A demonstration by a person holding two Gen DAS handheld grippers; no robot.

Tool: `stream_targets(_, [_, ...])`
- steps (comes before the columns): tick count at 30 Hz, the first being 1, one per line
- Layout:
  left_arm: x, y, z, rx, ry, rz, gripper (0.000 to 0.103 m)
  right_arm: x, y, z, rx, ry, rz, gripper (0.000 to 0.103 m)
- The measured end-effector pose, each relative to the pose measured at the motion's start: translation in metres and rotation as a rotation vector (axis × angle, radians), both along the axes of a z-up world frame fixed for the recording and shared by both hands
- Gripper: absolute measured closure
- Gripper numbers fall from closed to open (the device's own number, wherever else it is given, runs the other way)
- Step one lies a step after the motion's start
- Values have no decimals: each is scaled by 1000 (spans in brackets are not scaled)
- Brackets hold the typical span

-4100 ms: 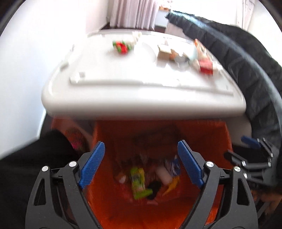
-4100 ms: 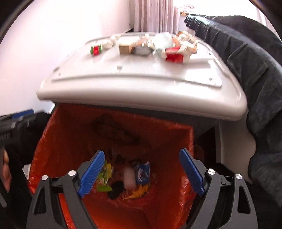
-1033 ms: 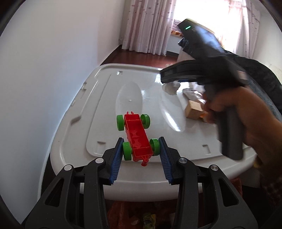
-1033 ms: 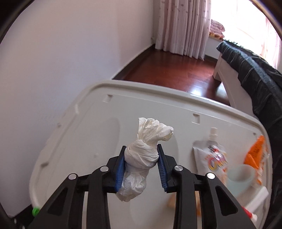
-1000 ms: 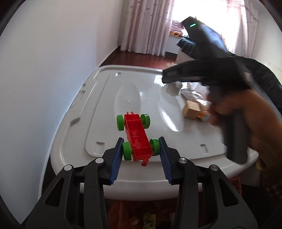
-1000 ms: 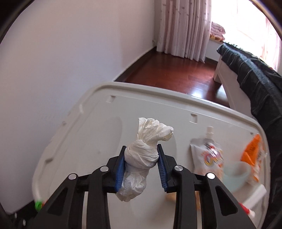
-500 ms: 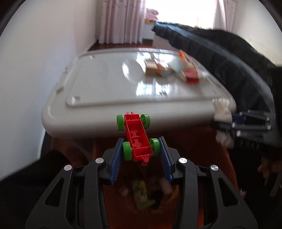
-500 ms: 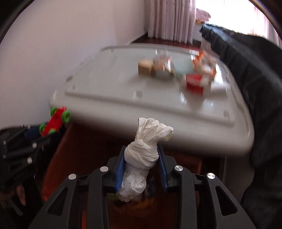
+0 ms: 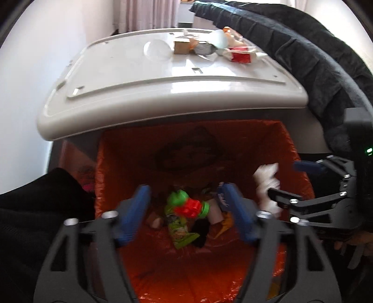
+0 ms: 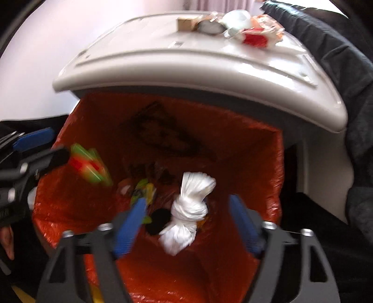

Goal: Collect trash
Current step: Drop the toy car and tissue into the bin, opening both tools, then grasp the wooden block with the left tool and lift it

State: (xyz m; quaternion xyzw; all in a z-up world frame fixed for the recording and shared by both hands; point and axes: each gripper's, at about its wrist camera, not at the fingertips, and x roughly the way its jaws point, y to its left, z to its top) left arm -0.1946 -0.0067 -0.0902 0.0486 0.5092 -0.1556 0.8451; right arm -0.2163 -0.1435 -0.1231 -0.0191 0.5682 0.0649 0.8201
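Falling toy car (image 9: 190, 205), tissue wad (image 10: 190, 209), both tools open, bin liner (image 9: 233, 144)

A plain white wall (image 9: 21, 70) stands left, pale curtains (image 9: 149, 14) hang behind, and dark bedding (image 9: 314, 53) drapes right.

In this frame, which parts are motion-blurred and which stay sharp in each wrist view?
Left wrist view: the left claw and the red and green toy car are smeared, while the grey lid and the orange bag read fairly sharp. Right wrist view: blur is stronger overall; the right claw, the white knotted bag and the lid litter are soft, with window glare above.
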Motion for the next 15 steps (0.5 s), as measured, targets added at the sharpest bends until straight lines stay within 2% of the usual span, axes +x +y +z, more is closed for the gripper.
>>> stream_targets(3, [2,1,4,25,-34,13,21,2,-12,3,-7,-24,-47,17])
stream_targets(9, [14,14,7,-14,-25,68,20,6,-35,14,12,-54,-123,17])
stream_targets(15, [51,17,35,-76,-76,89,20,28,-55,60,-9,-184,-147,17])
